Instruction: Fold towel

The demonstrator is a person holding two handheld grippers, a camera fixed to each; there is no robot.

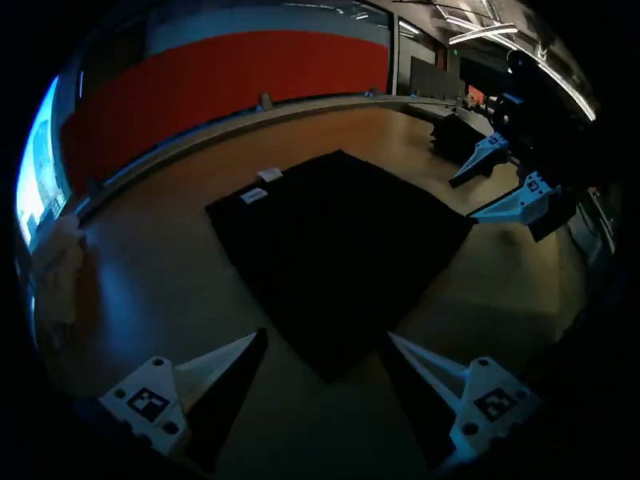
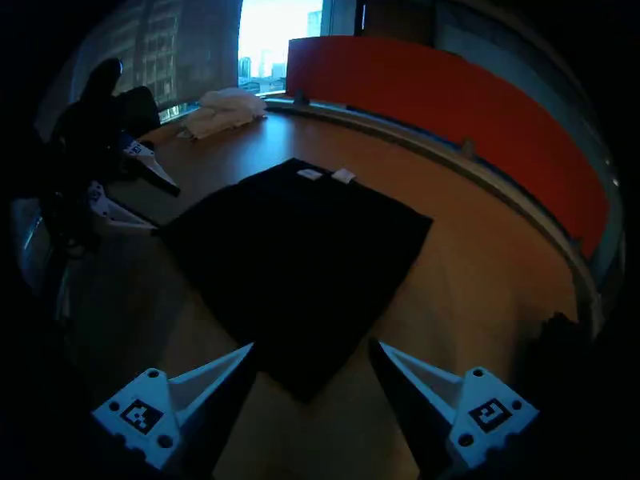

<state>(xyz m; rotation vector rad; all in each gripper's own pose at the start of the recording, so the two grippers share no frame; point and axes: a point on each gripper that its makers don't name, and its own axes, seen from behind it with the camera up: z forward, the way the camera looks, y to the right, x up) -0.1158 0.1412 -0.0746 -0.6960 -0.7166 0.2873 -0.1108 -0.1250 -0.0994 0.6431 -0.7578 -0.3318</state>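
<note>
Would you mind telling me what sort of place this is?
Probably an office or meeting room: a long wooden table carrying the black towel, a red partition along its edge, and a window onto high-rise buildings.

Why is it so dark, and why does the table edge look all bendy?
Left gripper view: dim light leaves the black towel a flat dark patch, and the fisheye lens curves the table edge. Right gripper view: the window glares white, everything else is murky.
</note>
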